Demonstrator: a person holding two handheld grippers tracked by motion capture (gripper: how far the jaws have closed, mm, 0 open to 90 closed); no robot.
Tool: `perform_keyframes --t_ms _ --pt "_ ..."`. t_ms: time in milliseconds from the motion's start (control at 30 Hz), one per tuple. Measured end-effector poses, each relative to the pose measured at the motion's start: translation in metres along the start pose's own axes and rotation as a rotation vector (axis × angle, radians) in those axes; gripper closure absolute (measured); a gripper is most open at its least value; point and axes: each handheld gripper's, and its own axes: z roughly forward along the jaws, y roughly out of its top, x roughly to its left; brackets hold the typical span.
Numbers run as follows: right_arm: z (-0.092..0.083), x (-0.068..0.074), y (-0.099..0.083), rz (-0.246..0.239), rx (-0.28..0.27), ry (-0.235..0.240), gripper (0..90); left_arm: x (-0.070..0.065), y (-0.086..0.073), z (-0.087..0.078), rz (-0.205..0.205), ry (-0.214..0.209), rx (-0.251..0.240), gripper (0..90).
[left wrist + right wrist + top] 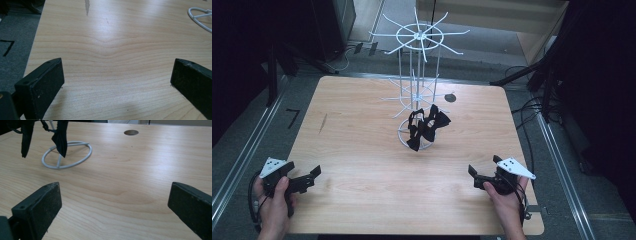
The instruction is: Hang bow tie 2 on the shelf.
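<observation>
While bow ties hang on rack, left claw, right claw spread (both empty)

Lab, dark frame rails, floor cables

Black bow ties hanging on white wire rack, mid-table.

Wooden table with 1 round hole; grey floor around
</observation>
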Motion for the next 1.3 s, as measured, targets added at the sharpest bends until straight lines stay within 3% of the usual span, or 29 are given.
perform_keyframes --t_ms 600,1300 --pt "-0.028 -0.035 -0.025 0.066 0.005 -0.055 0.0 0.0 0.0 0.0 -0.004 0.001 -0.001 0.0" --pt "-0.053 -0.06 -0.041 0.082 0.018 -0.116 0.0 0.0 0.0 0.0 -0.006 0.001 0.0 0.0"
